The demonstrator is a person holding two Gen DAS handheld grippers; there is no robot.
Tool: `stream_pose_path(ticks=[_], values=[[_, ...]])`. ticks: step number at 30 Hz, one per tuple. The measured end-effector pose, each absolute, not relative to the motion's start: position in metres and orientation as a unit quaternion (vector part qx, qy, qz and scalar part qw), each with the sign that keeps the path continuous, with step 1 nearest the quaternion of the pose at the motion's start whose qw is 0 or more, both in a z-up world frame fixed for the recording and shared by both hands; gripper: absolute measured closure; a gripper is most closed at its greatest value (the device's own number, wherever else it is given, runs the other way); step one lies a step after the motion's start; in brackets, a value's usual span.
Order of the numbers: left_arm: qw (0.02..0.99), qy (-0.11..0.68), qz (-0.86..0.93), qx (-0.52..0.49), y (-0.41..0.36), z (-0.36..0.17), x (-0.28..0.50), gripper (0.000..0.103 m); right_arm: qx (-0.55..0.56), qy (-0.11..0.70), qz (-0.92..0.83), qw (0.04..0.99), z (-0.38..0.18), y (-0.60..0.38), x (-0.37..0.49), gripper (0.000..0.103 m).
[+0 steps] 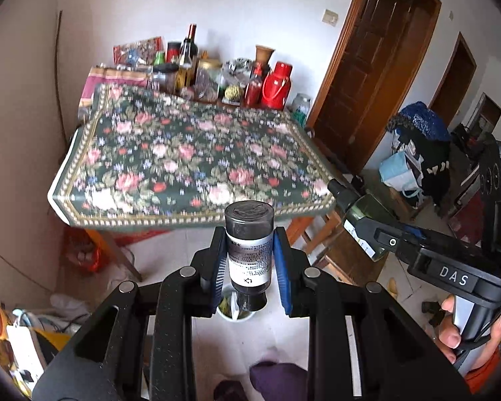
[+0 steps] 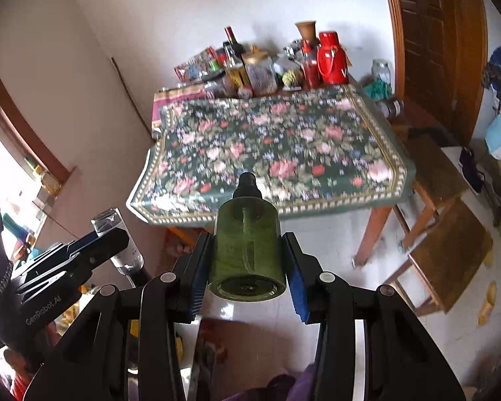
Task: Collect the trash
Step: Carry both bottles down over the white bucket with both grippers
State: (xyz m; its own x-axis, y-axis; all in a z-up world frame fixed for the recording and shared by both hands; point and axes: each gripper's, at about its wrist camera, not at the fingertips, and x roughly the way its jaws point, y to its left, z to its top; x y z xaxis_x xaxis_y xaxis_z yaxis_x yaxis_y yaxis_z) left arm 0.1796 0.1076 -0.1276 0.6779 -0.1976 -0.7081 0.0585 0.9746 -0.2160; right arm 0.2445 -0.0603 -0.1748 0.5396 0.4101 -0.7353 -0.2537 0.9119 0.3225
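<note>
Near, at the lower centre of the left wrist view: left gripper [image 1: 249, 260], blue pads [image 1: 281, 260] pressed on both sides of a dark bottle [image 1: 248, 254], jaws narrowed to the bottle's width. White label with grey print too small to read; one small black mark near the label's lower end. Flat end pointing up the frame, neck pointing down toward a white bin [image 1: 236, 312] on the pale floor directly beneath.

At the right edge of the same view: right gripper [image 1: 367, 224], "DAS" in white letters on the black body, a hand [image 1: 451, 327] wrapped round the grey handle. Green bottle [image 1: 367, 220] clamped there, black pump tip aimed at the tablecloth's corner, a white label on the side, unreadable.

In the right wrist view, lower centre: right gripper [image 2: 248, 267] closed on the green bottle [image 2: 247, 250], jaws held wider than the left ones, base toward the lens, pump [image 2: 248, 185] pointing away. At lower left: left gripper [image 2: 113, 244], "GenRobot.AI" printed along the black frame, dark bottle [image 2: 117, 237] gripped between the fingers.

Farther, mid-frame: table under a floral tablecloth [image 2: 274, 153], near hem just beyond both bottle tips, cloth surface bare up to the far end. Open floor between the hem and the grippers; wooden stools [image 2: 451, 250] crowding the right side. At the far end against the wall: a cluster of jars and bottles [image 2: 267, 63], among them a red flask [image 2: 330, 58]. Brown door [image 2: 427, 40] at upper right.
</note>
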Motion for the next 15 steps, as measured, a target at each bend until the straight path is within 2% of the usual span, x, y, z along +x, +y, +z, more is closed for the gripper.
stream_pose_path(ticks=[7,15], values=[[0.890,0.442,-0.053,-0.100,0.098,-0.172,0.194,0.076,0.083,0.483,0.195,0.850,-0.216,-0.072,0.257,0.064],[0.856,0.502,-0.036,-0.120,0.084,-0.266,0.226,0.076,0.064,0.547,0.192,0.812,-0.302,-0.080,0.277,0.064]])
